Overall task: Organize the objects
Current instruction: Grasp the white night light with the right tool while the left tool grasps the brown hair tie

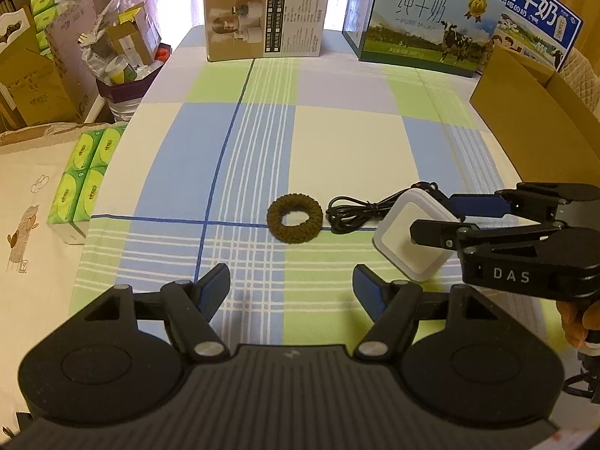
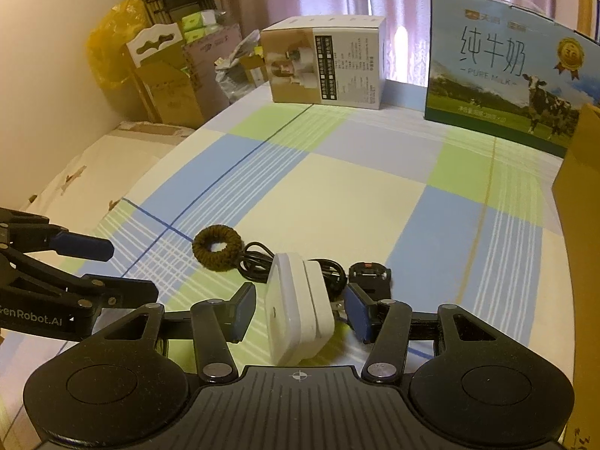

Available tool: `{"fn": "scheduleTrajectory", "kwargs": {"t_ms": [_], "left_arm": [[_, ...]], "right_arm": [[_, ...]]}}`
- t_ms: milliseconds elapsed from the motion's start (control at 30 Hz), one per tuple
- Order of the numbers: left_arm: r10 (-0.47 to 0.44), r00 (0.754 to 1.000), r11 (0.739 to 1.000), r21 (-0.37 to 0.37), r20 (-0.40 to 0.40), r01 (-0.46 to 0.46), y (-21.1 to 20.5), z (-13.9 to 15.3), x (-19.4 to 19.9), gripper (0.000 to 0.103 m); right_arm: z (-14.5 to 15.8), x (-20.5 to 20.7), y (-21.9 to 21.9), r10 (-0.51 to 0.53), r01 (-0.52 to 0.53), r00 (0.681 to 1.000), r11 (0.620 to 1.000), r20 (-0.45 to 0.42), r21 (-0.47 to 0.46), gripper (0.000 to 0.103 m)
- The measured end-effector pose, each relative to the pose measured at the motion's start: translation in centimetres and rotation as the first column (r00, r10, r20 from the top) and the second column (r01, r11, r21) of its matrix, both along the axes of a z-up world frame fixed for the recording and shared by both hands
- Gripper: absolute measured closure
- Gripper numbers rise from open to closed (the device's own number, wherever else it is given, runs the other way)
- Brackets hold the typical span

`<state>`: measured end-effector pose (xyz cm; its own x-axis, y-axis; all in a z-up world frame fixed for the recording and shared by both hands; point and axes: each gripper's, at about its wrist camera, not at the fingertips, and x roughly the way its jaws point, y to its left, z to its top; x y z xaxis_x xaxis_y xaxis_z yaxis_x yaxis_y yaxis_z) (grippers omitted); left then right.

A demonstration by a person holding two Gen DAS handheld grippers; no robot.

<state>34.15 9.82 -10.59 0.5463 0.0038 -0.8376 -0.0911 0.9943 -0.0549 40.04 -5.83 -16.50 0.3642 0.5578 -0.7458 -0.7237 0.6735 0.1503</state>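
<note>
Checked tablecloth (image 1: 337,138), possibly a bed

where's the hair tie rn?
The hair tie lies flat on the checked cloth, mid-table ahead of the open left gripper, just left of the black cable.

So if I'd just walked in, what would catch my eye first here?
Probably the white square plug sitting between the open fingers of the right gripper, near the front of the checked cloth. Just beyond it lie a dark brown hair tie and a coiled black cable, with the cow-printed milk carton at the back.
</note>
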Motion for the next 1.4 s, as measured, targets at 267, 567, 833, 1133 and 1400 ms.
{"fn": "scheduleTrajectory", "kwargs": {"t_ms": [267, 567, 833, 1133, 1400], "left_arm": [[-0.021, 1.0, 1.0, 0.003, -0.005, 0.021, 0.2, -1.0, 1.0, 0.038], [-0.097, 0.995, 0.995, 0.024, -0.01, 0.097, -0.1, -2.5, 3.3, 0.046], [-0.186, 0.982, 0.98, 0.069, -0.037, 0.188, -0.3, -4.7, 6.4, 0.059], [-0.248, 0.969, 0.965, 0.088, -0.011, 0.248, -0.7, -5.2, 7.5, 0.081], [-0.223, 0.975, 0.971, 0.085, 0.008, 0.221, -1.1, -3.9, 6.2, 0.088]], "right_arm": [[-0.4, -0.6, 0.3, 0.023, -0.023, 1.0, 0.999, -0.001, -0.037, 0.075], [2.2, -2.1, -2.4, -0.064, 0.064, 0.998, 0.998, -0.008, 0.006, 0.075], [3.3, -2.2, -7.0, -0.203, 0.203, 0.978, 0.979, -0.039, 0.002, 0.075], [3.7, -2.9, -9.7, -0.268, 0.268, 0.962, 0.963, -0.059, -0.005, 0.075], [4.6, -3.5, -10.5, -0.266, 0.267, 0.963, 0.963, -0.043, 0.026, 0.075]]}}
